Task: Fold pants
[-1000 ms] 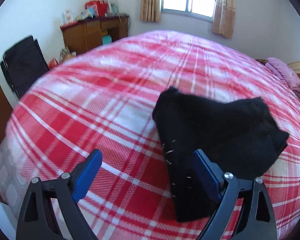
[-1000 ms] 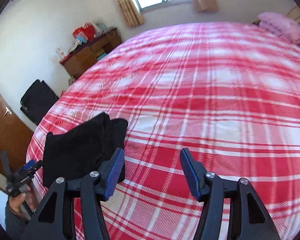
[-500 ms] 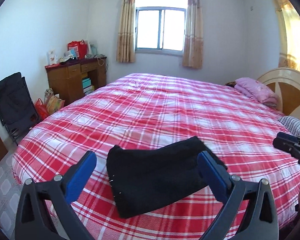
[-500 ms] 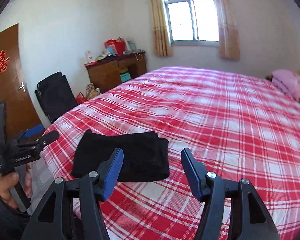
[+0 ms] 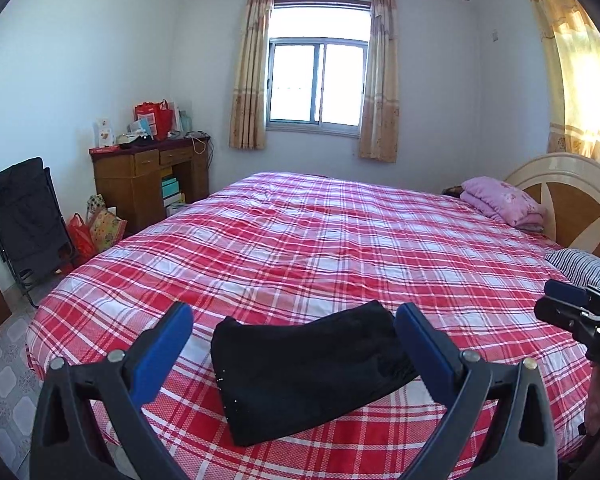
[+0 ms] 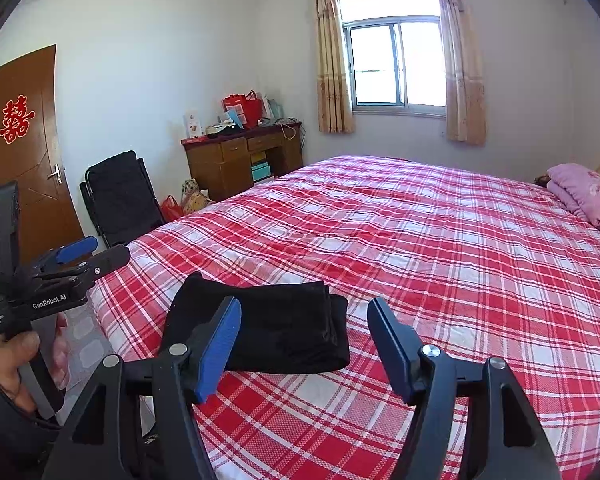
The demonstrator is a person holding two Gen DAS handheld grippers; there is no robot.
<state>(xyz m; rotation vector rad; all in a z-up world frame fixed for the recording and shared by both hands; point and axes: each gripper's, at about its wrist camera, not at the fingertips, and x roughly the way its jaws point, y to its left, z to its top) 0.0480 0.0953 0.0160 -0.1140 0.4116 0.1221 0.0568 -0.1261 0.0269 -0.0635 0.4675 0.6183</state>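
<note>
Hovering clear of the bed [image 5: 340, 240], the left gripper [image 5: 292, 344] has its jaws spread wide with nothing between them, and the right gripper [image 6: 304, 340] is opening, its jaws also empty. Just beyond the fingertips, the black pants [image 5: 312, 368] lie folded into a flat rectangle near the bed's near edge, long axis running along that edge. Farther off, a pink pillow [image 5: 500, 200] sits by the headboard and a wooden desk [image 5: 148, 176] stands under the window [image 5: 320, 84].

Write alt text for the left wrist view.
Folded black pants lie near the front edge of a red plaid bed, beyond the open, empty left gripper. The right gripper pokes in at the right edge.
</note>
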